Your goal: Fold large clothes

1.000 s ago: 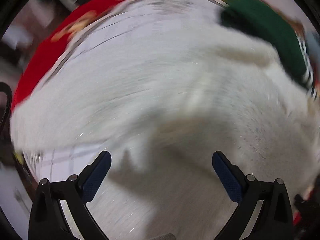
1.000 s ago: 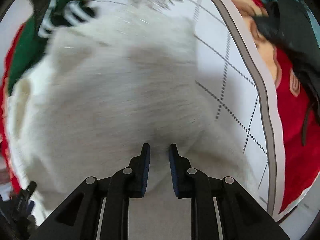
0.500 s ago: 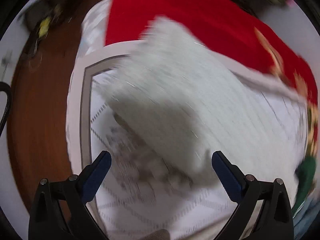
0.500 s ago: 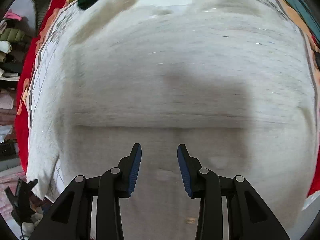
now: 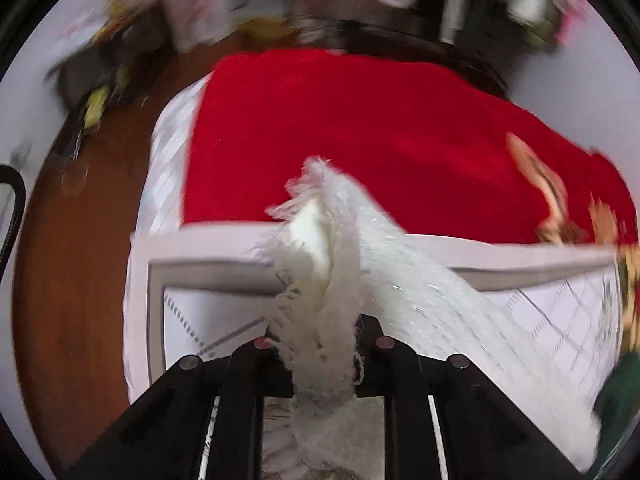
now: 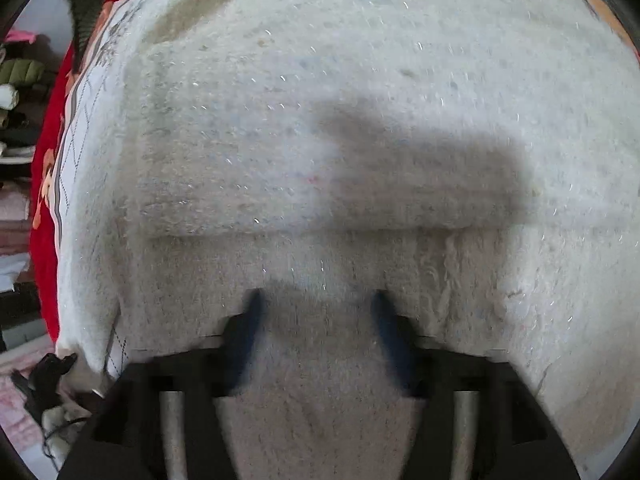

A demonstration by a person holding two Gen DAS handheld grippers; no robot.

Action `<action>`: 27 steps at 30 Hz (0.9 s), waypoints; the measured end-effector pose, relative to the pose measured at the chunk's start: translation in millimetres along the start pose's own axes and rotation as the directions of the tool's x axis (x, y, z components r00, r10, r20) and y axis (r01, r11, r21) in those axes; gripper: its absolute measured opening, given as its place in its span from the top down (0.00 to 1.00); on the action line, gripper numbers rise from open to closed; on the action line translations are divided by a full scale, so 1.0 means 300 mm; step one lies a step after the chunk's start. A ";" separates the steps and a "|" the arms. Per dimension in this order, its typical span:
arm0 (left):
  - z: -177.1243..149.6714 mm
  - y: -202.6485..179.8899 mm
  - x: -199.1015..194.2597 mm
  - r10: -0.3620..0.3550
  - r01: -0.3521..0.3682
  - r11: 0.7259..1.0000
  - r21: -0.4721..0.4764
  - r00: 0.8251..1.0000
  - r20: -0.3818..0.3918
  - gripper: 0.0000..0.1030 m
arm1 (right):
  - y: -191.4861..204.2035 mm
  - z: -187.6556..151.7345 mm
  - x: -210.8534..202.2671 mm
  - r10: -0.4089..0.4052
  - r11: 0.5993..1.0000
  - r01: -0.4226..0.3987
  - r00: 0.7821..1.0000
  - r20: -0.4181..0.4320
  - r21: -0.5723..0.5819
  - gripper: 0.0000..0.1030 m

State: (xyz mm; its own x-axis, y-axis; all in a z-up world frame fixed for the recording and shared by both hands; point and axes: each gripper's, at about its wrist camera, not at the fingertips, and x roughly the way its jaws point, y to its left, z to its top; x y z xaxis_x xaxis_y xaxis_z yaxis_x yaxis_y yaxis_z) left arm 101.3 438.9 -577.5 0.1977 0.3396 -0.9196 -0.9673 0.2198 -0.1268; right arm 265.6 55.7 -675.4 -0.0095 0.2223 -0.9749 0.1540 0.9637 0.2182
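A large white fuzzy sweater (image 6: 340, 128) lies spread on a white quilted sheet, with a fold edge across the middle of the right wrist view. My right gripper (image 6: 320, 316) is open and empty just above it. My left gripper (image 5: 320, 344) is shut on a bunched end of the white sweater (image 5: 320, 264), which sticks up between the fingers and trails off to the right over the sheet (image 5: 560, 312).
A red blanket (image 5: 360, 140) covers the bed beyond the white sheet. Wooden floor (image 5: 72, 260) and clutter lie to the left. A green garment (image 5: 620, 392) sits at the right edge. Shelves of clothes (image 6: 20, 80) stand at the left of the right wrist view.
My left gripper went from open to shut on an end of the sweater and lifted it. My right gripper opened wider and sits over the folded sweater.
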 end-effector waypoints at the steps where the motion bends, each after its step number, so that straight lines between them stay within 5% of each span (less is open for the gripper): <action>1: 0.022 -0.037 -0.022 -0.007 0.006 0.999 0.041 1.000 0.031 0.88 | 0.008 0.003 -0.022 -0.006 1.000 0.007 1.000 0.027 -0.014 0.18; 7: -0.030 -0.277 -0.308 -0.113 0.049 0.953 0.299 0.973 0.201 0.89 | -0.032 0.044 -0.116 -0.021 1.000 0.020 0.996 0.082 0.004 0.18; 12: -0.215 -0.584 -0.553 -0.295 0.125 0.813 0.568 0.931 0.216 0.89 | -0.199 0.077 -0.144 -0.046 0.996 0.042 0.997 0.056 0.074 0.18; 15: -0.417 -0.768 -0.662 -0.412 0.202 0.669 0.716 0.902 0.130 0.89 | -0.355 0.089 -0.190 -0.020 0.985 0.010 0.998 0.058 0.171 0.18; 17: -0.628 -0.893 -0.715 -0.467 0.293 0.530 0.796 0.884 -0.015 0.89 | -0.464 0.089 -0.232 -0.017 0.973 -0.001 0.997 0.079 0.229 0.18; 18: -0.697 -0.924 -0.726 -0.474 0.327 0.485 0.811 0.878 -0.070 0.89 | -0.516 0.087 -0.249 -0.022 0.968 0.000 0.996 0.083 0.253 0.18; 22: -1.146 -1.060 -0.796 -0.461 0.460 0.232 0.857 0.828 -0.320 0.89 | -0.754 0.062 -0.307 -0.031 0.936 -0.004 0.995 0.095 0.351 0.18; 25: -1.371 -1.106 -0.789 -0.390 0.484 0.133 0.865 0.828 -0.403 0.88 | -0.938 0.024 -0.327 -0.048 0.911 0.003 0.994 0.098 0.412 0.18; 27: -1.495 -1.124 -0.739 -0.316 0.501 0.103 0.860 0.836 -0.449 0.88 | -1.034 -0.002 -0.332 -0.048 0.897 0.004 0.995 0.090 0.442 0.18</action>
State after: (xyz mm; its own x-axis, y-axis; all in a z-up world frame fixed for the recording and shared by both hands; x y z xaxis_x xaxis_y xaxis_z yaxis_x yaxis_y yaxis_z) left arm 312.2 -120.7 -497.6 0.3996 -0.1961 -0.8954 0.1361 0.9787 -0.1536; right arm 218.3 -265.4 -646.1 0.0720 0.1612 -0.9843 0.5749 0.7997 0.1730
